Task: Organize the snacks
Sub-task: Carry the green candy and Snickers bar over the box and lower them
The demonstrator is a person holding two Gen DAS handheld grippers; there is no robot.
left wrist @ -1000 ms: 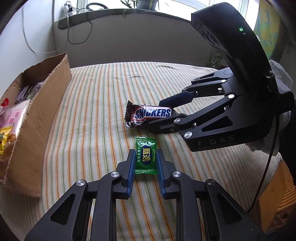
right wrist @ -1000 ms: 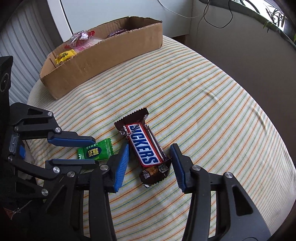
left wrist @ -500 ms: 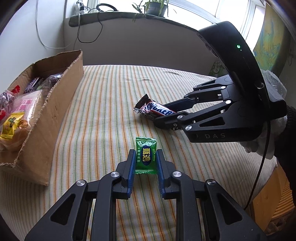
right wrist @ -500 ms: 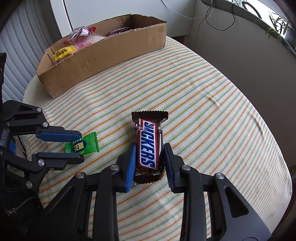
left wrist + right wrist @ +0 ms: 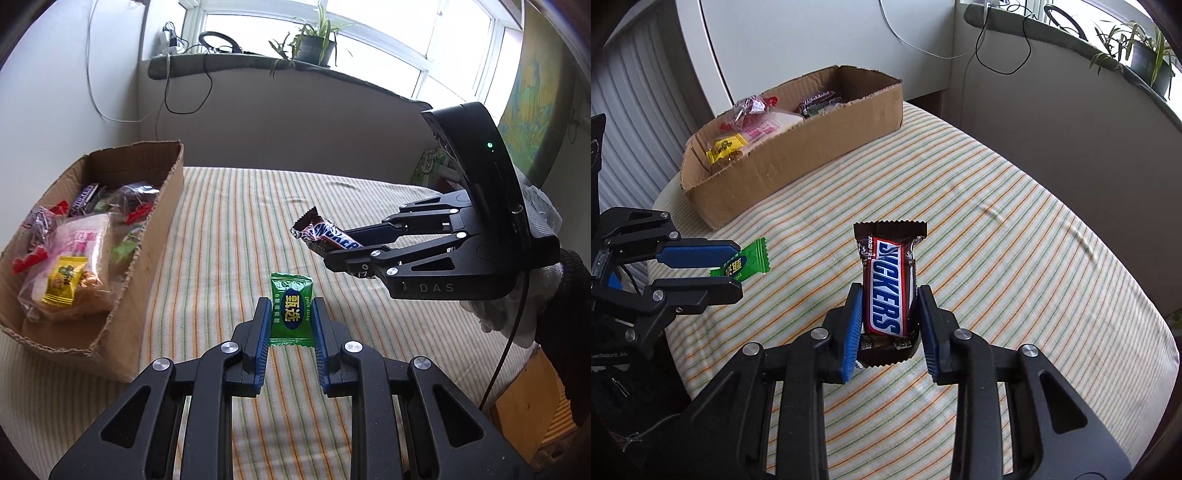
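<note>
Cardboard snack box (image 5: 155, 236) is found left of both loads; green candy sachet (image 5: 291, 309) pinched by left gripper (image 5: 289, 325), nearer; brown Snickers bar (image 5: 888, 291) clamped lengthwise by right gripper (image 5: 888, 314).

Chocolate bar (image 5: 888, 291) wrapper: "SNICKERS", white-blue lettering. Green candy packet (image 5: 291, 309): Chinese characters, "ZHEN XUAN" alongside. Right tool (image 5: 332, 254) housing: "DAS".

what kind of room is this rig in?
Likely a home room, not a lab: a striped cloth covers the table, potted plants and charger cables sit on the windowsill, and a cardboard box holds snacks.
</note>
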